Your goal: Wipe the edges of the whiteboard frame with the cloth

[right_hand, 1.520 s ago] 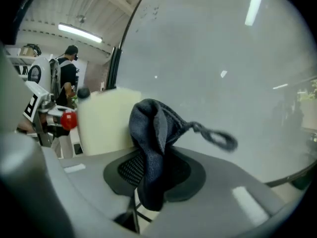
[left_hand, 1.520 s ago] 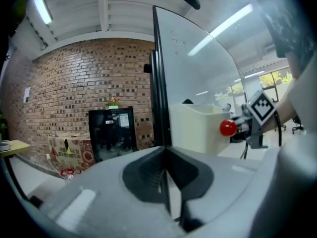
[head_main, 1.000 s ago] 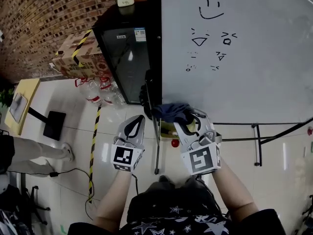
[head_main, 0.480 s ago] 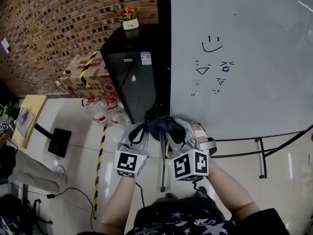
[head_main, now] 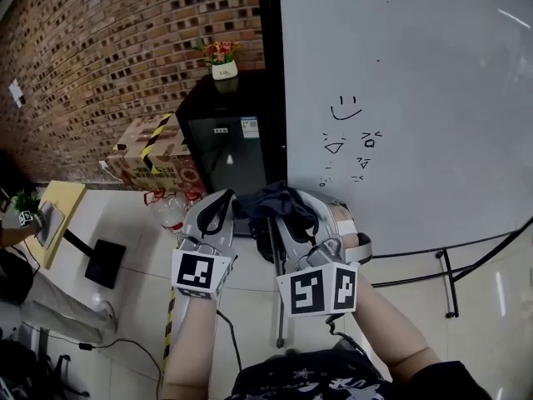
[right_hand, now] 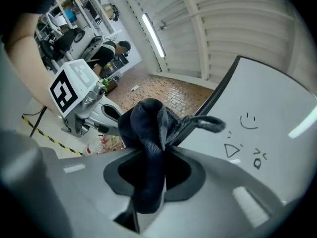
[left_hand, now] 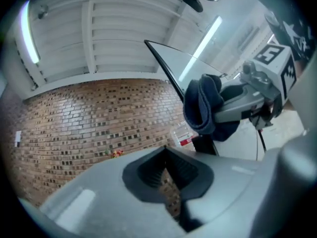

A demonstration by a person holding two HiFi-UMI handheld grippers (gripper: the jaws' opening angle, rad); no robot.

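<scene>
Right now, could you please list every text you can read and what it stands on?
Nothing can be read for certain.
On the whiteboard: drawn faces only, no words.
On the black cabinet: a sticker, too small.
On the flower pot: print, too small.
On the cardboard box: print, blurred.

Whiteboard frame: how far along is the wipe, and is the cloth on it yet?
Done: the right gripper is shut on the dark cloth. In hand: the cloth sits at the lower end of the left edge of the whiteboard frame, seemingly against it. The left gripper is shut and empty beside it. Left: no wiped stretch can be told apart, so the edge above and the other edges look yet to do.
</scene>
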